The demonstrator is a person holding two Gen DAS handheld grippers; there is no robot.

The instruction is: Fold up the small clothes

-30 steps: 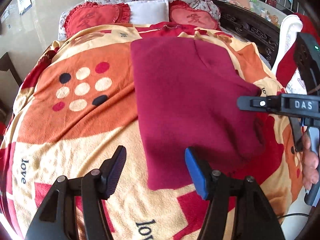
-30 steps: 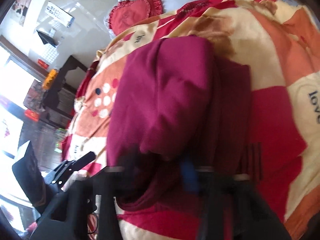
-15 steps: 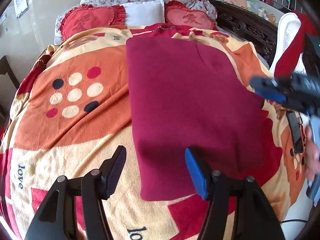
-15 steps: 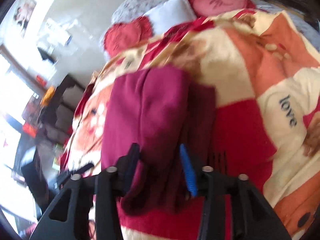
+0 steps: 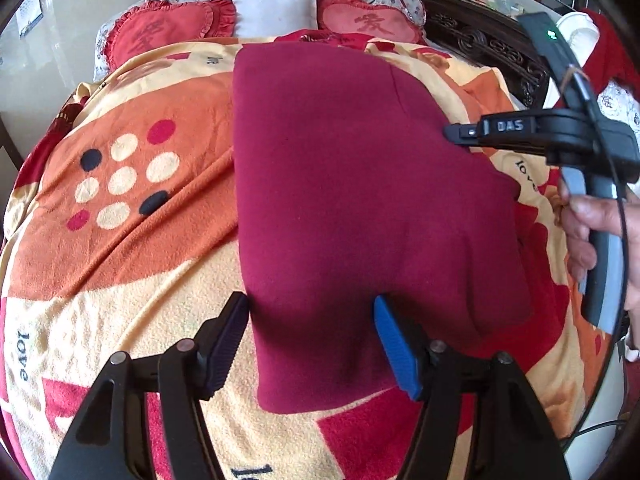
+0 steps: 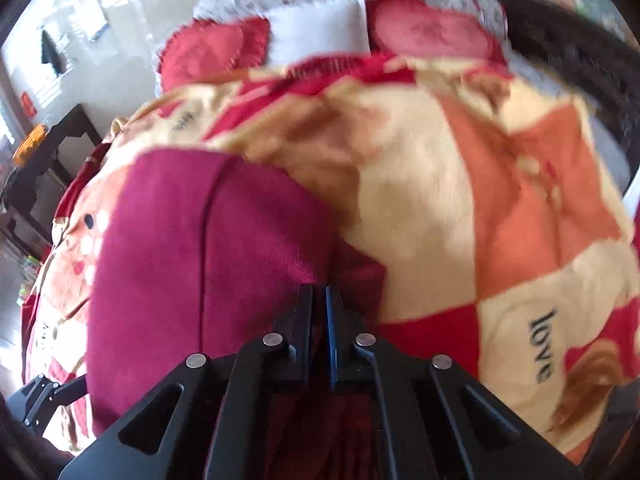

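On bed blanket [image 5: 132,264]: maroon garment [image 5: 352,208] lies flat as a long rectangle, sides apparently folded in (one seam shows). Left gripper [image 5: 312,350] fingers spread, opening, straddling near edge, not pinching. Right gripper [image 6: 319,300] fingers pressed together at garment's right edge; cloth between them — can't tell. Left, prob.: end-to-end fold.

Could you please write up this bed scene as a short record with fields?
surface: patterned blanket on a bed
garment: dark red cloth, folded, lying flat
left tongs: jaws opening, hovering astride the garment's near edge
right tongs: shut, at the garment's right edge; whether any cloth is pinched cannot be told
hand: holds the right tongs' handle
background: red cushions and white pillow at the headboard
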